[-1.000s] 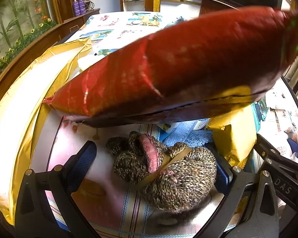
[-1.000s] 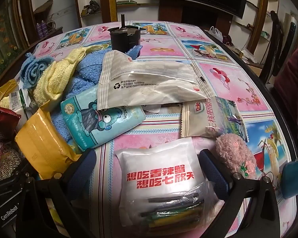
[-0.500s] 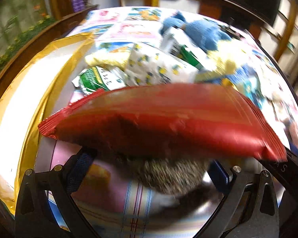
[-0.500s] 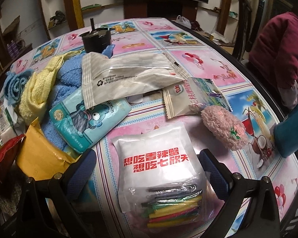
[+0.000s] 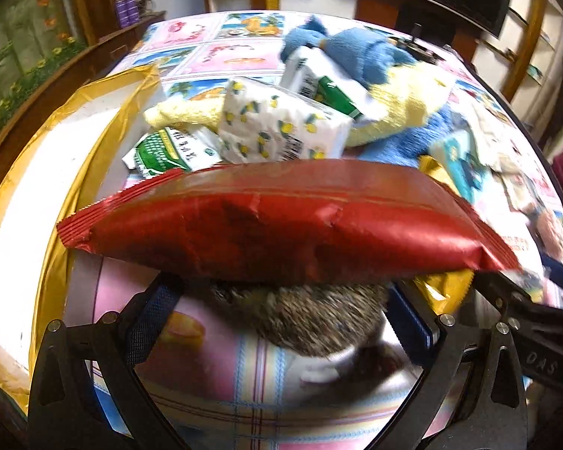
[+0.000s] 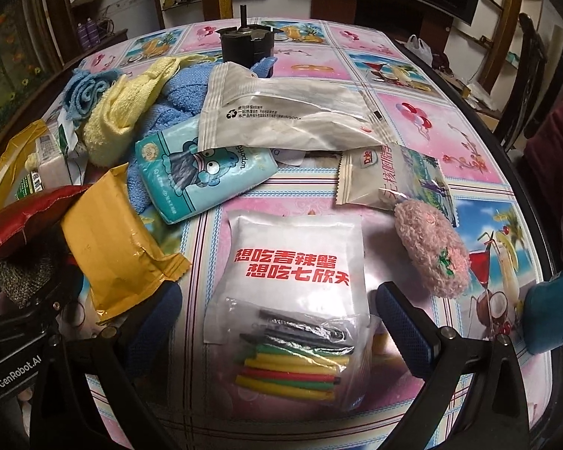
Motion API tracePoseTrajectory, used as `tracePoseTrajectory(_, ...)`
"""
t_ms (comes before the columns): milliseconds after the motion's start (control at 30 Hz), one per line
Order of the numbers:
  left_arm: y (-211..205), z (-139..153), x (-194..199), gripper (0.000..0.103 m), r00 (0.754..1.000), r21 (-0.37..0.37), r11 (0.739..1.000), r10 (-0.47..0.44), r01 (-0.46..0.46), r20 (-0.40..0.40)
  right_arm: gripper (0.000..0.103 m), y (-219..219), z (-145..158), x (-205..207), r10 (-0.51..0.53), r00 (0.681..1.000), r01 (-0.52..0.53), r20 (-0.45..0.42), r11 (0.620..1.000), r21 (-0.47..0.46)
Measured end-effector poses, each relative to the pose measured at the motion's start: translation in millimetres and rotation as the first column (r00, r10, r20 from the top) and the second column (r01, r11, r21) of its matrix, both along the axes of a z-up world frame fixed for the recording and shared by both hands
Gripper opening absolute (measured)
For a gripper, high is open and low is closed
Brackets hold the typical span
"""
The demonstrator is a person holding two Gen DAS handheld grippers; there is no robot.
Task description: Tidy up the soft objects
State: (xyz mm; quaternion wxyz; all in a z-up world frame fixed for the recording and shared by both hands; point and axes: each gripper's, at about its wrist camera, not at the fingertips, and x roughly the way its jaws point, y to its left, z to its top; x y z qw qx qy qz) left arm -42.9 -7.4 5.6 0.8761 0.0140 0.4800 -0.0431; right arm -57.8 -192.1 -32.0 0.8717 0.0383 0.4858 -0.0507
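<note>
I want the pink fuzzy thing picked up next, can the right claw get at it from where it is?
Probably yes. The right claw is open and empty over the white sachet, and the pink fuzzy pouch lies just ahead to its right with nothing on top, only overlapping the Dole packet.

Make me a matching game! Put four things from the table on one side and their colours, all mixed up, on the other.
Things:
1. fuzzy pouch
2. snack bag
3. padded envelope
4. cartoon pack

Colours:
A. red
B. light blue
C. pink
D. yellow

Pairs: 1-C, 2-A, 3-D, 4-B
</note>
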Motion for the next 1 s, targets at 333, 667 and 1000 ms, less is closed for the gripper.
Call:
tracePoseTrajectory(333, 31.0, 76.9, -58.7, 0.098, 0.935, -0.087, 0.996, -0.002, 0.035, 0.354, 0.102, -6.5, 29.1, -35.0, 0.067, 0.985, -0.075, 0.159, 0.996, 0.043)
tracePoseTrajectory(667, 78.5, 106.6, -52.0, 0.103, 0.922, -0.171, 0.985, 0.032, 0.038, 0.387, 0.102, -13.9, 70.1, -66.5, 0.087, 0.899, -0.075, 0.43, 0.996, -0.046)
tracePoseTrajectory(1000, 38.1, 68.3, -54.0, 0.103, 0.958, -0.183, 0.966, -0.131, 0.182, 0.257, 0.102, -51.9, 35.0, -62.8, -0.02, 0.947, -0.01, 0.32, 0.996, 0.092)
